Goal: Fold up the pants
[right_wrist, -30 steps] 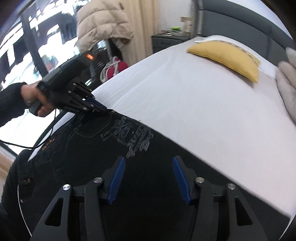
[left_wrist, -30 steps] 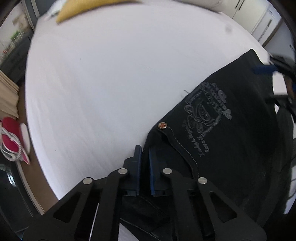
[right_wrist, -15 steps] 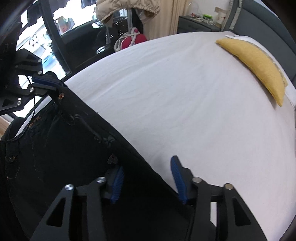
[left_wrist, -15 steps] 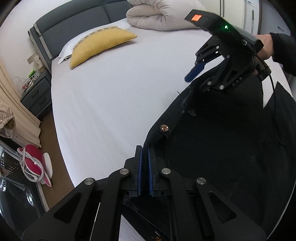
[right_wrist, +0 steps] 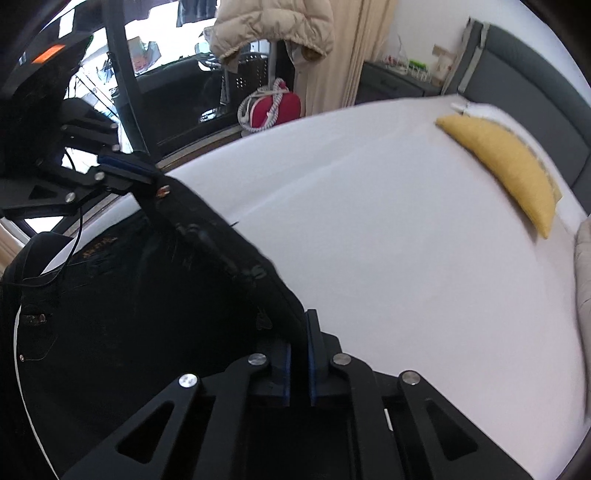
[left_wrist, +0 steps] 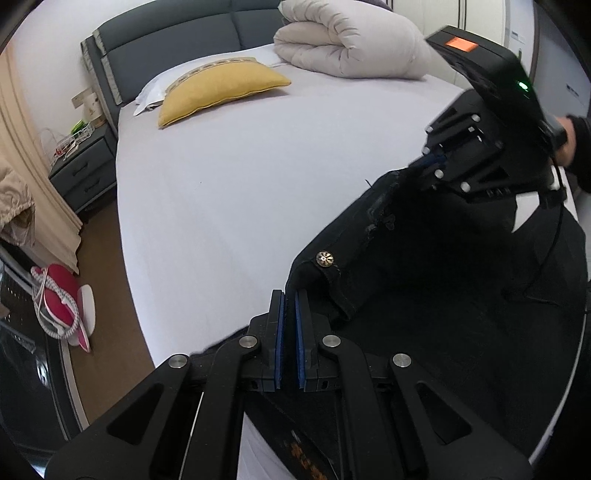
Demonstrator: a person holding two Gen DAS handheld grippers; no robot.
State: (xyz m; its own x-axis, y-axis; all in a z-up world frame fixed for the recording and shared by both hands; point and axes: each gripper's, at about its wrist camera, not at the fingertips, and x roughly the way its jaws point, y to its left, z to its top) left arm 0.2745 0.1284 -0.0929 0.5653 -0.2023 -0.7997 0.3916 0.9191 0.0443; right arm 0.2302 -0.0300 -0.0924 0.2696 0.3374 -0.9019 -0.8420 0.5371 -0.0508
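Black pants (left_wrist: pixel 424 288) hang over the near edge of a white bed (left_wrist: pixel 240 192). My left gripper (left_wrist: pixel 289 314) is shut on the waistband corner beside a metal button (left_wrist: pixel 324 258). My right gripper (right_wrist: pixel 298 332) is shut on the other waistband end and holds it up. The waistband edge (right_wrist: pixel 221 251) is lifted and stretched between the two grippers. The right gripper also shows in the left wrist view (left_wrist: pixel 436 166), and the left gripper in the right wrist view (right_wrist: pixel 125 168).
A yellow pillow (left_wrist: pixel 218 88) and a rolled white duvet (left_wrist: pixel 351 40) lie at the head of the bed. A grey nightstand (left_wrist: pixel 81 170) and a red bag (left_wrist: pixel 55 299) stand left of the bed. A beige coat (right_wrist: pixel 273 29) hangs beyond it.
My right gripper has closed on the waistband edge, having been open over the pants a second ago. Both grippers have lifted the waistband off the bed.
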